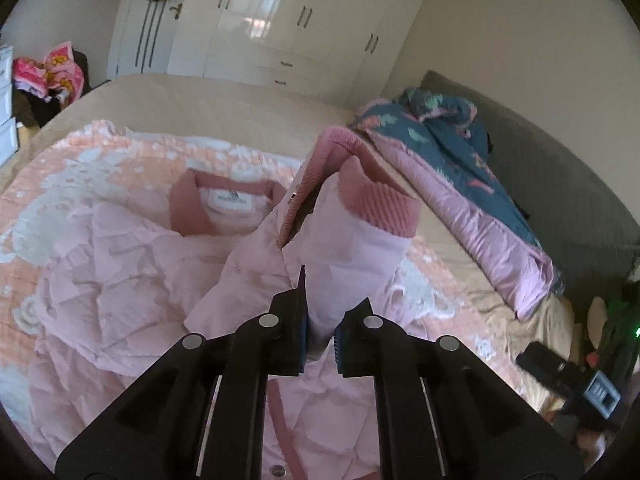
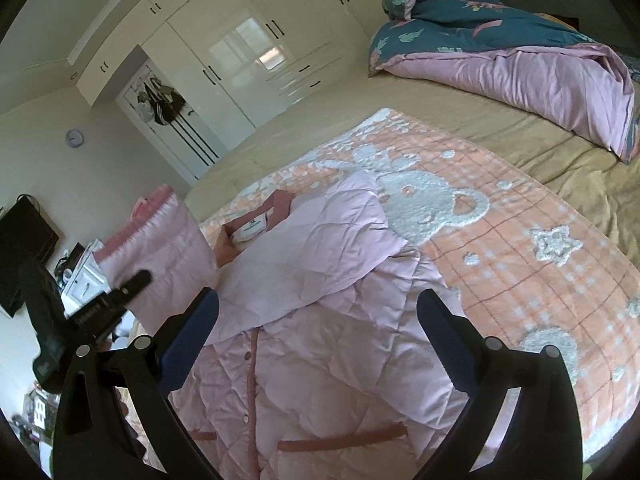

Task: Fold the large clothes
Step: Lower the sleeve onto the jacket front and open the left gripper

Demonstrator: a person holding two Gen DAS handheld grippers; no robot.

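A pink quilted jacket (image 2: 320, 360) lies front-up on the peach bear-patterned blanket (image 2: 520, 248) spread over the bed (image 2: 520, 148). The left gripper (image 1: 320, 336) has its jaws clamped on the jacket's sleeve (image 1: 352, 248), holding it lifted above the garment, ribbed cuff (image 1: 380, 200) uppermost. The right gripper (image 2: 318, 320) hangs over the jacket's chest, jaws wide apart and empty. A teal-and-pink duvet (image 2: 500, 48) is bunched at the bed's far side.

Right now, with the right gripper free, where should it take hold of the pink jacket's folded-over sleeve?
Probably the sleeve at its free lower edge, from the near side. That edge lies loose over the jacket front, right ahead of the open right gripper.
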